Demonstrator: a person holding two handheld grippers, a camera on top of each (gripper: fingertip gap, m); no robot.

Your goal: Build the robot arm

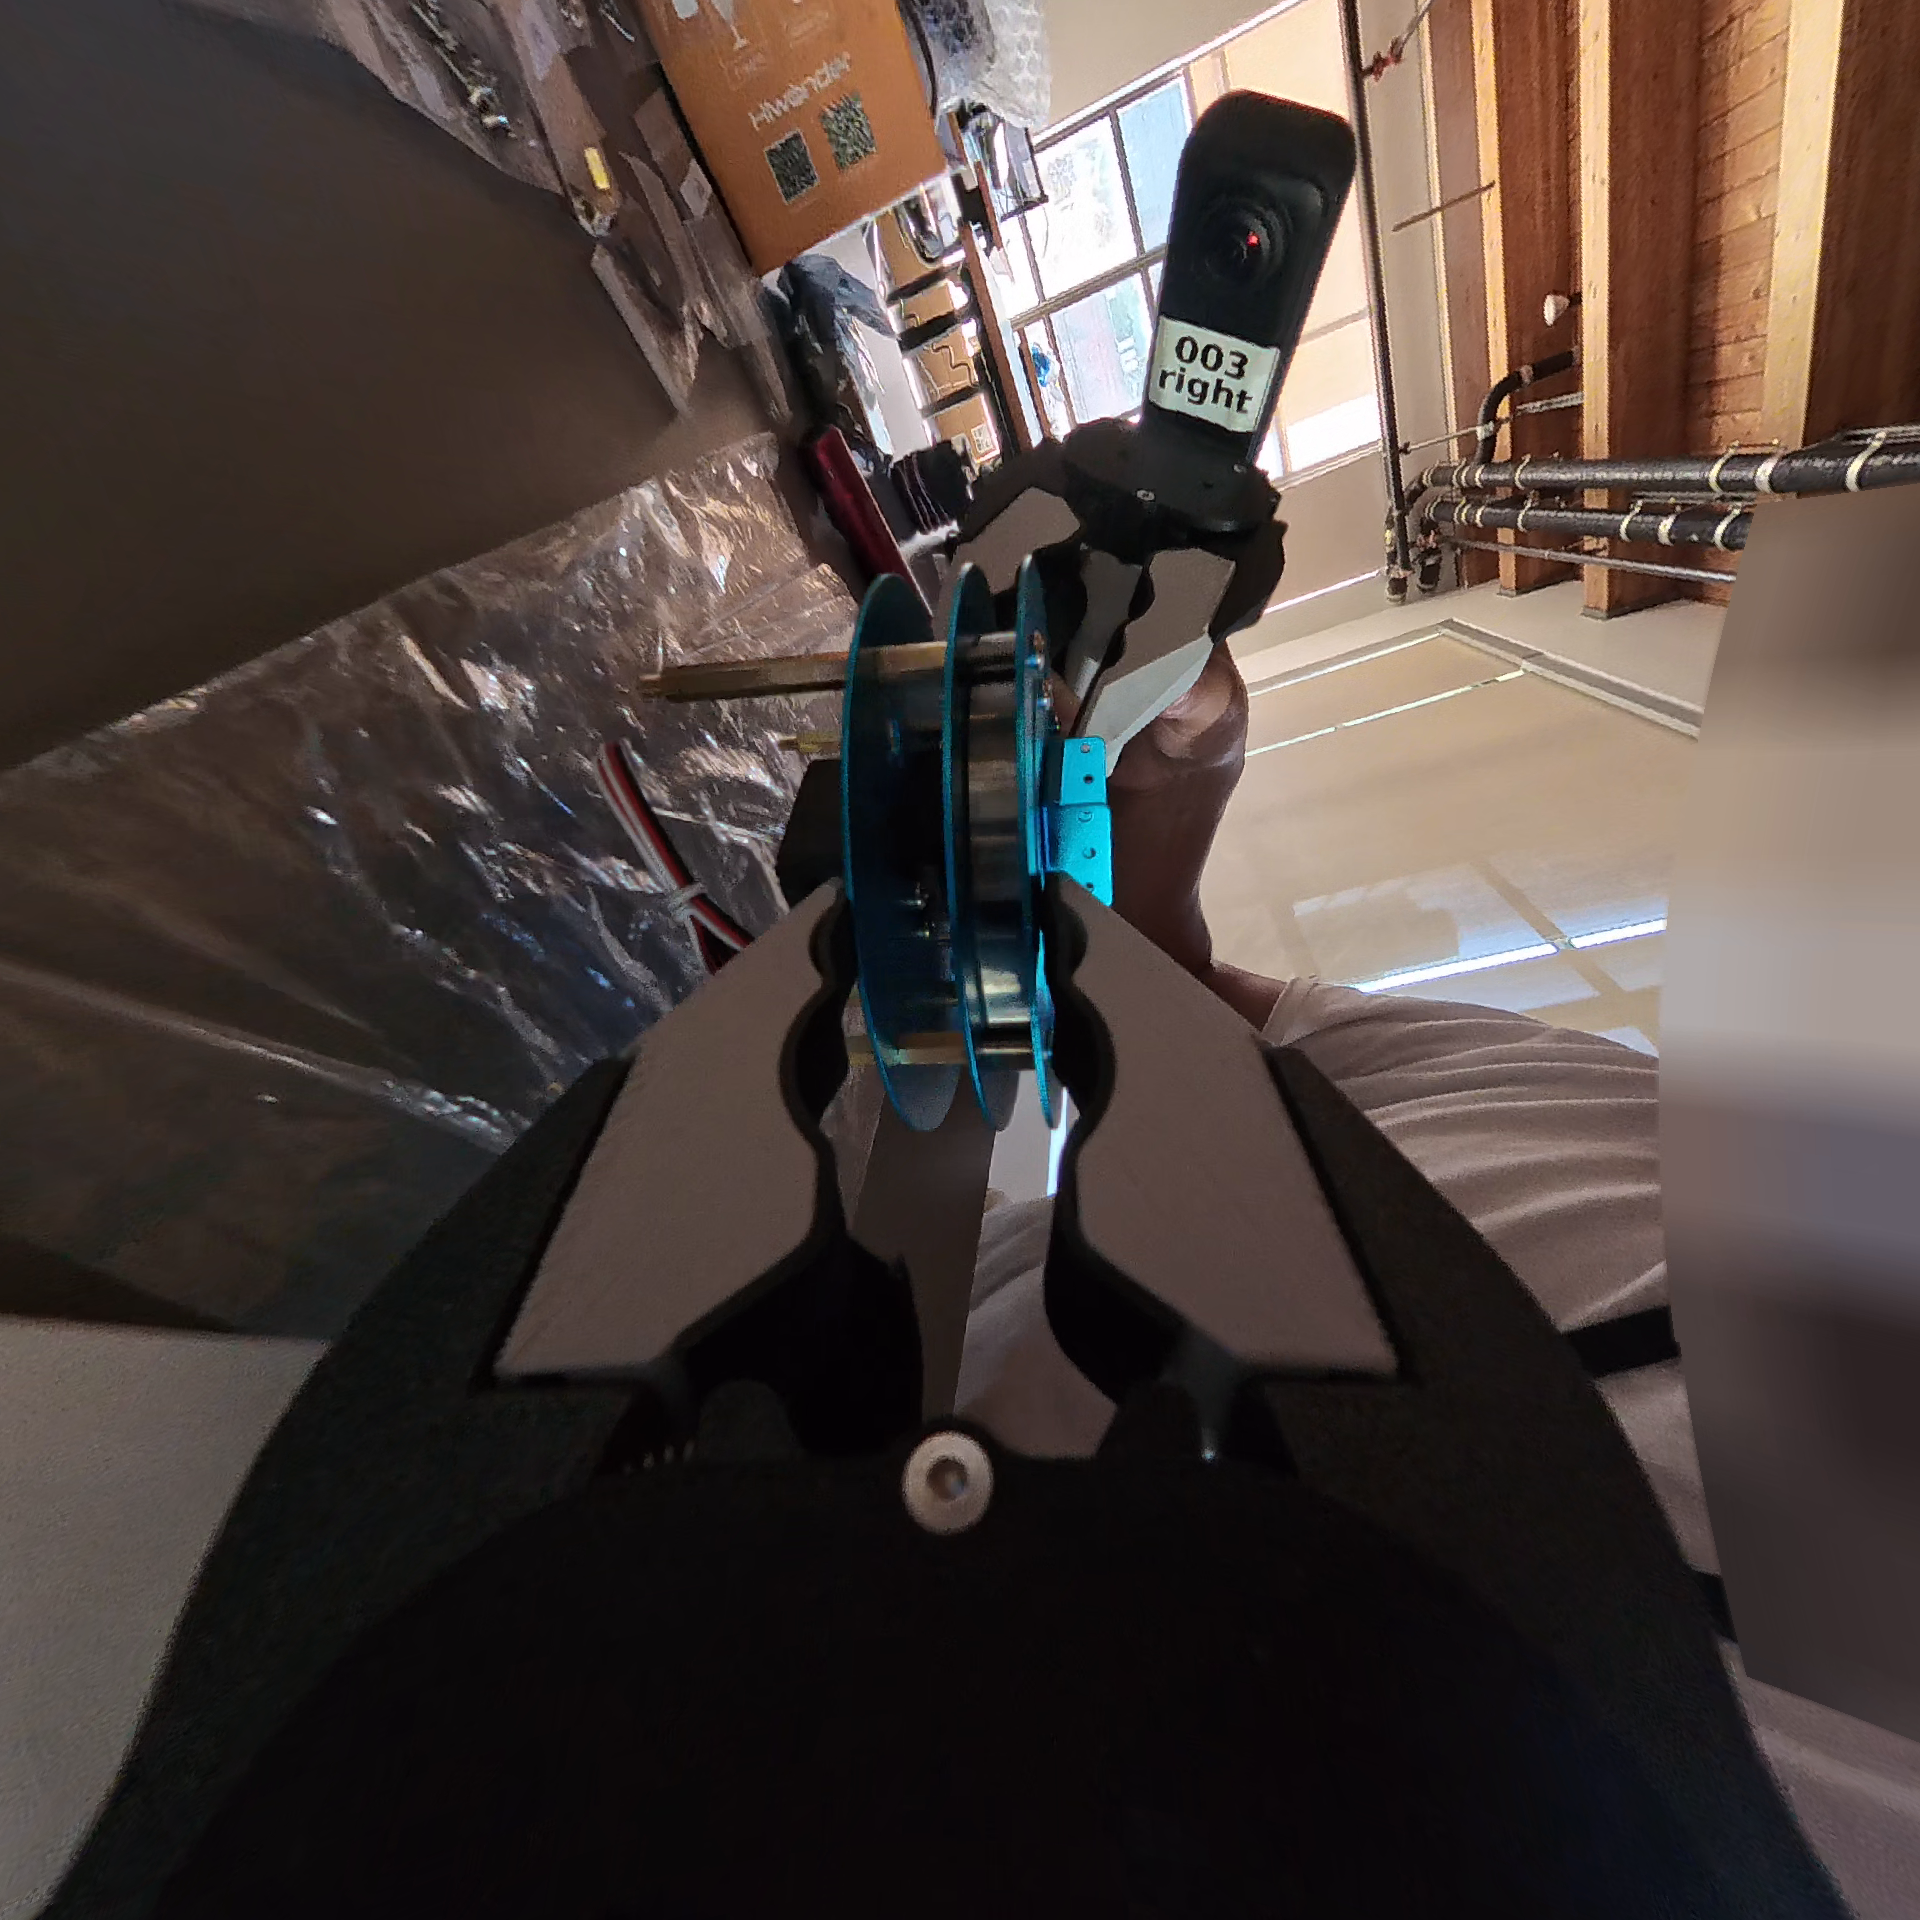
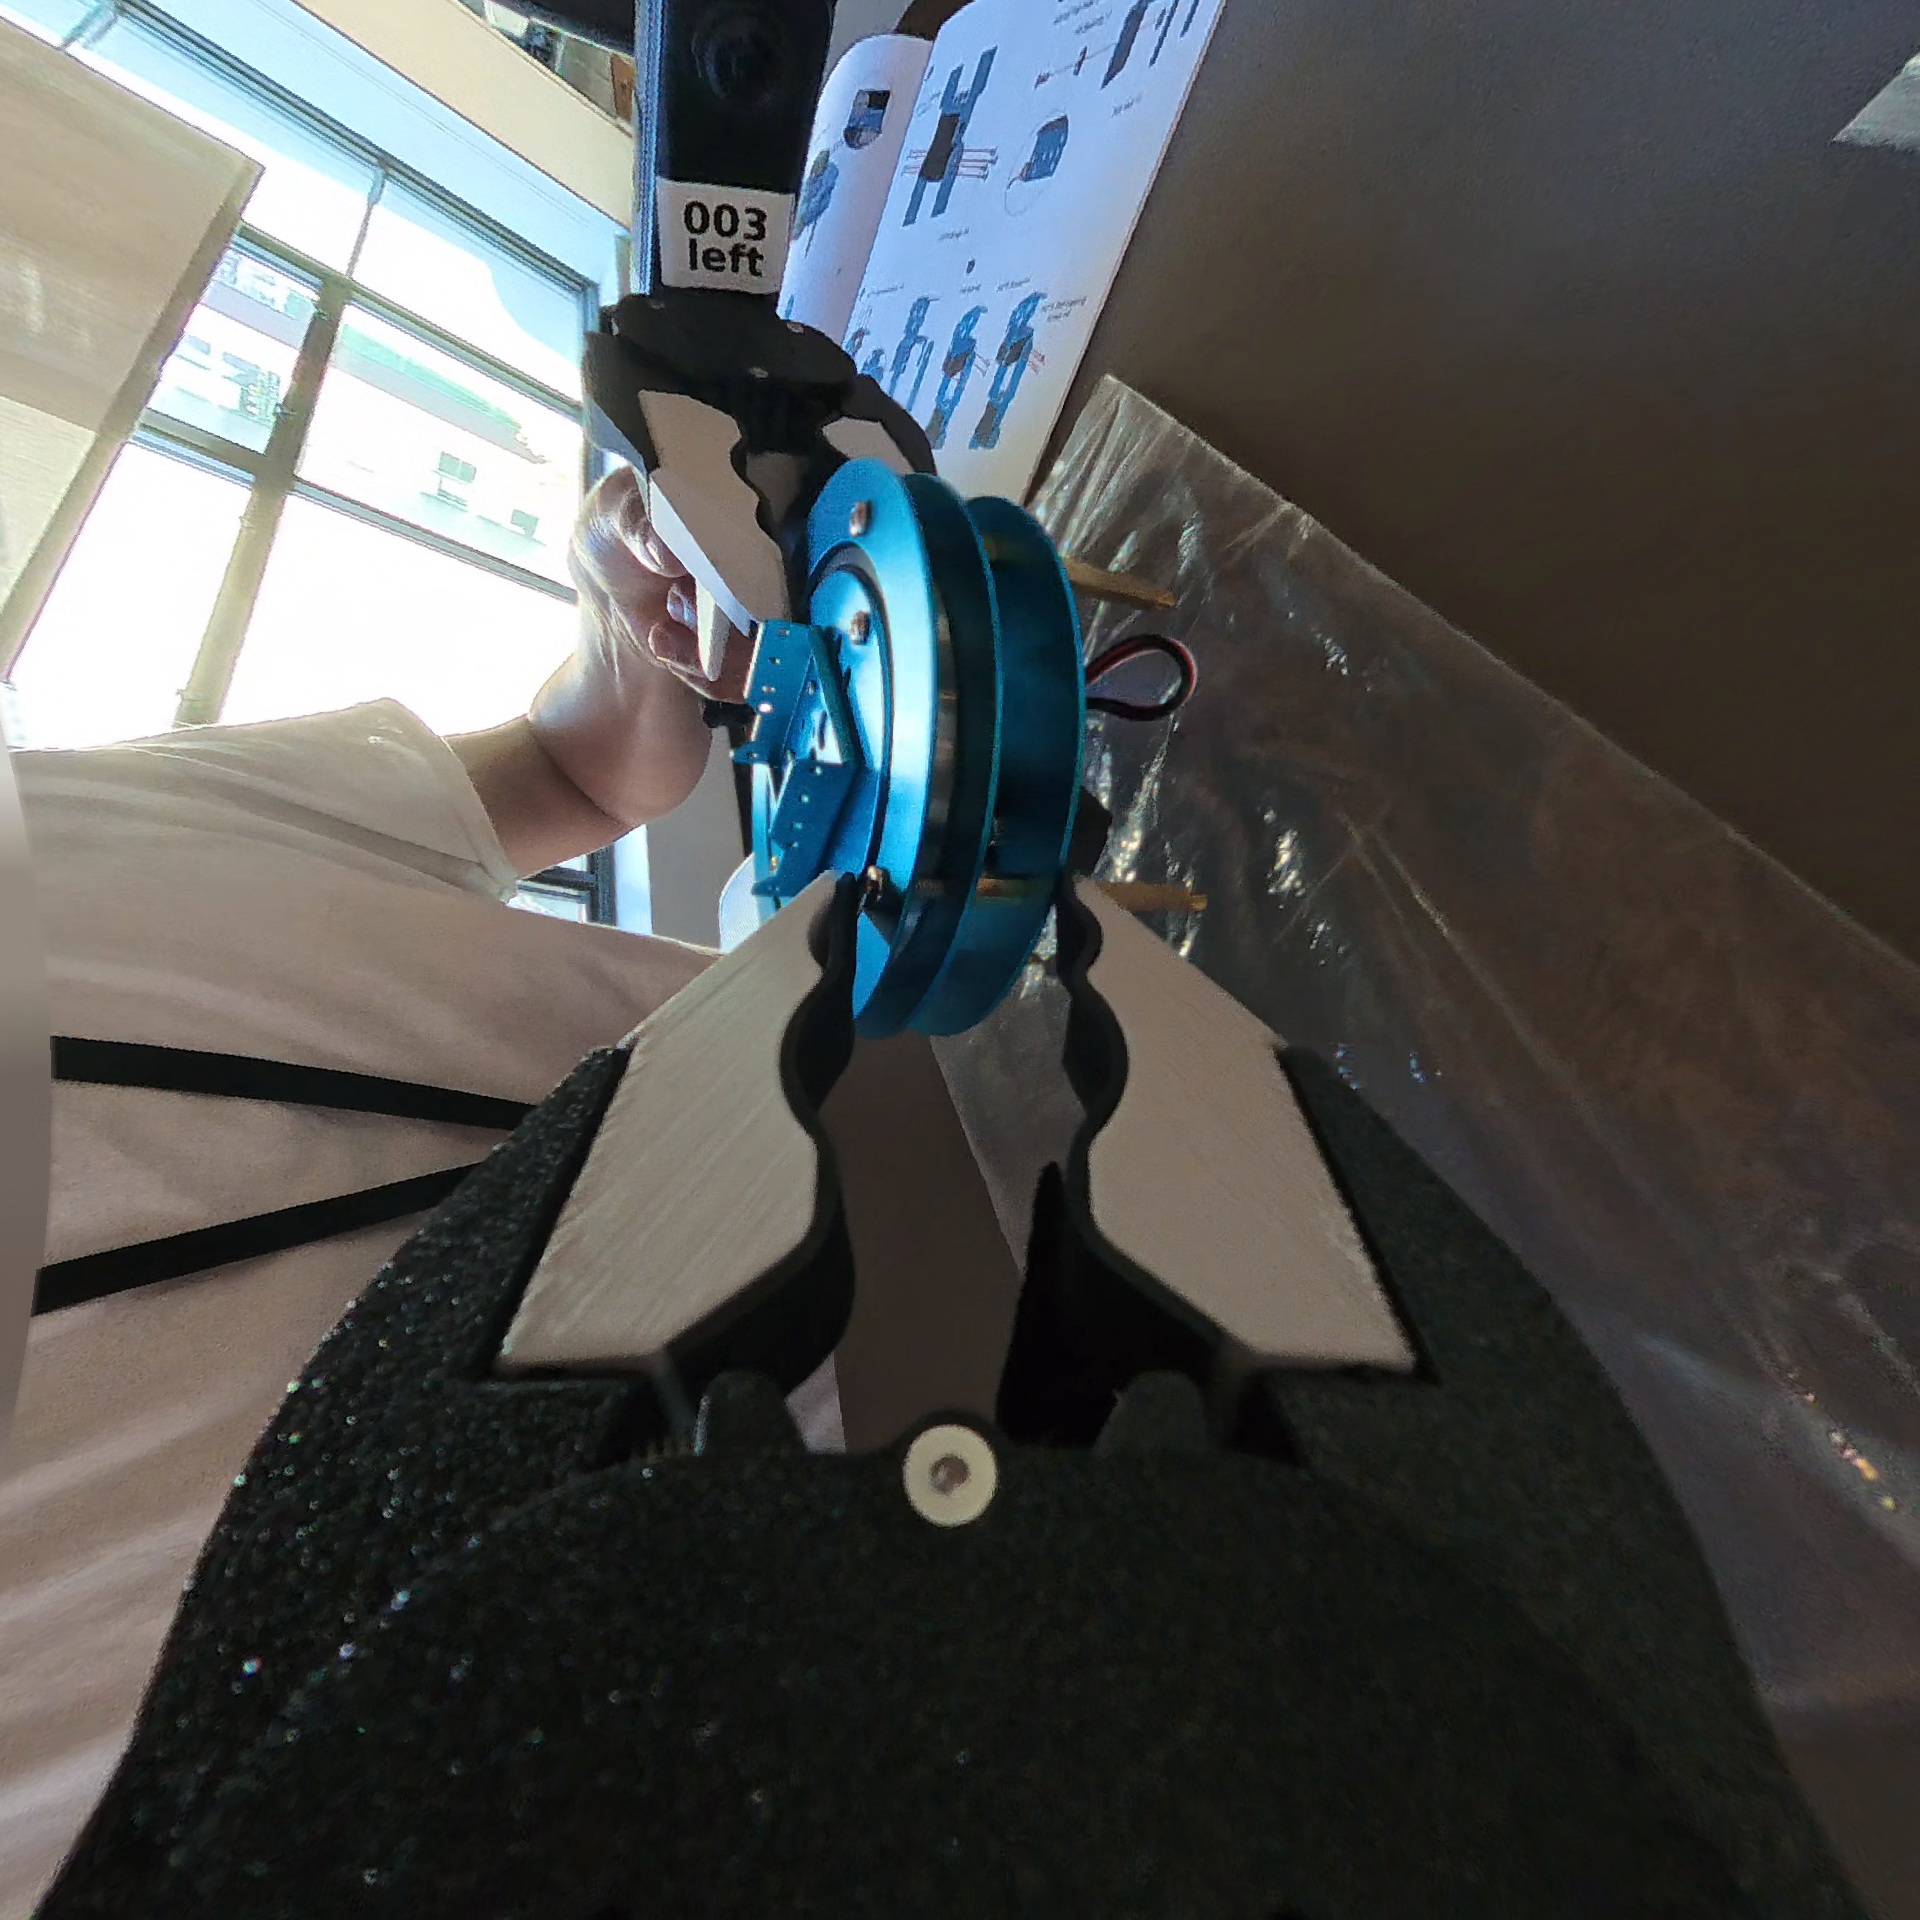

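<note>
A blue round-plate assembly (image 1: 894,790), made of three stacked metal discs joined by brass standoffs (image 1: 727,681), is held up in the air between both grippers. My left gripper (image 1: 951,909) is shut on the disc stack from the near side. My right gripper (image 1: 1049,665) grips its far edge, one finger beside a small blue bracket (image 1: 1081,821). In the right wrist view my right gripper (image 2: 951,904) is shut on the assembly (image 2: 935,727), and my left gripper (image 2: 790,540) clamps it from above. Red, white and black wires (image 2: 1153,675) hang from its back.
A crinkled clear plastic sheet (image 1: 364,831) lies on the brown surface behind. A cardboard box (image 1: 800,125) and printed assembly sheets (image 2: 956,208) stand nearby. A person's hand (image 2: 623,665) and white sleeve (image 2: 260,883) are close. Windows (image 2: 416,436) and wall pipes (image 1: 1558,499) lie beyond. The tips of one gripper are about 7 cm away from the tips of the other.
</note>
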